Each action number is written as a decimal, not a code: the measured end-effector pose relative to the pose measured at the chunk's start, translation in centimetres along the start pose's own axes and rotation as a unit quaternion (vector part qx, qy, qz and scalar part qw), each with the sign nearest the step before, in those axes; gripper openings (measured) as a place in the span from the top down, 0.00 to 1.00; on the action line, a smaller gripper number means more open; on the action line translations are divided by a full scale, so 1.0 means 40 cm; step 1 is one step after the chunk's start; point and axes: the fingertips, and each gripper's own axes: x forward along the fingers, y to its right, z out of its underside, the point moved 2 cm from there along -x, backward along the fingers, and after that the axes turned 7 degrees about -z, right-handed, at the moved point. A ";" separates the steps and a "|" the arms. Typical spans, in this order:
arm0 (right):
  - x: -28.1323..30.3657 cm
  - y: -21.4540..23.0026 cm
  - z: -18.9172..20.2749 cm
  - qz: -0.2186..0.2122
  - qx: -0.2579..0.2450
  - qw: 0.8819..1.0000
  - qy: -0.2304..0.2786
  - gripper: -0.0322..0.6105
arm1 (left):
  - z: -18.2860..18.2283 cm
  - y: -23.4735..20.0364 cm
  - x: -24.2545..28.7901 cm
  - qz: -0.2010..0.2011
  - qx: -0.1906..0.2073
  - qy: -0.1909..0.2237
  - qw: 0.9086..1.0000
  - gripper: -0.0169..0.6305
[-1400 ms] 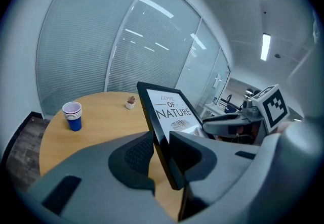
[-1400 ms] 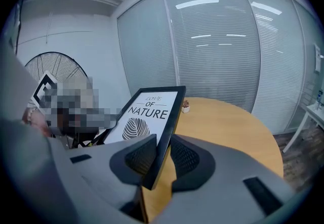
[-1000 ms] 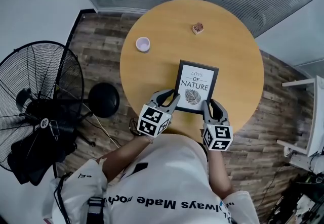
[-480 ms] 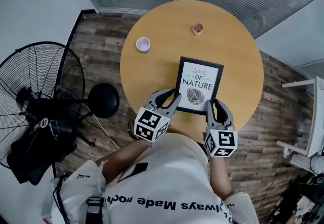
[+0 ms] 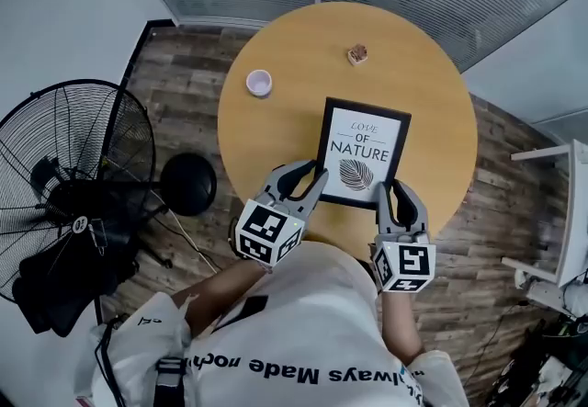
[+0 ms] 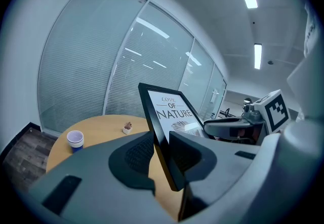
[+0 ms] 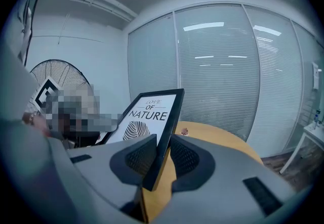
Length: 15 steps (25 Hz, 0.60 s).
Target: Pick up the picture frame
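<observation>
The black picture frame with a white "LOVE OF NATURE" print is held above the round wooden table, near edge toward me. My left gripper is shut on its near left corner and my right gripper on its near right corner. In the left gripper view the picture frame stands tilted up, its edge pinched between the jaws of the left gripper. From the right gripper view, the picture frame rises the same way out of the right gripper.
A small white cup stands at the table's left and a little brown object at the far side. A black floor fan stands left of the table. A white furniture piece is at the right.
Both grippers have risen with the frame clamped in them. The frame has come off the table and looks larger and shifted slightly right in the head view.
</observation>
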 end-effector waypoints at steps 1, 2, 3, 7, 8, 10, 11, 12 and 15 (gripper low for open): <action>-0.003 -0.001 -0.006 0.000 -0.001 1.000 0.003 0.79 | -0.006 0.002 -0.003 0.000 0.000 0.003 1.000 0.81; -0.007 -0.002 -0.013 0.001 -0.002 1.000 0.005 0.79 | -0.013 0.004 -0.006 0.000 0.000 0.006 1.000 0.81; -0.011 -0.004 -0.019 0.001 -0.003 1.000 0.008 0.79 | -0.019 0.005 -0.010 0.000 0.001 0.009 1.000 0.81; -0.023 -0.015 -0.041 0.001 -0.007 1.000 0.017 0.79 | -0.038 0.008 -0.025 0.000 0.000 0.021 1.000 0.81; -0.026 -0.018 -0.047 0.001 -0.009 1.000 0.019 0.79 | -0.042 0.008 -0.029 0.001 0.000 0.023 1.000 0.81; -0.033 -0.023 -0.060 0.003 -0.015 1.000 0.024 0.79 | -0.052 0.010 -0.037 0.001 0.000 0.028 1.000 0.81; -0.037 -0.025 -0.067 0.004 -0.017 0.999 0.027 0.79 | -0.058 0.011 -0.041 0.002 0.000 0.031 1.000 0.81; -0.041 -0.028 -0.075 0.005 -0.020 0.999 0.031 0.79 | -0.065 0.013 -0.046 0.002 -0.001 0.035 0.999 0.81; -0.050 -0.034 -0.097 0.004 -0.027 0.999 0.039 0.79 | -0.083 0.016 -0.057 0.003 -0.002 0.045 0.999 0.81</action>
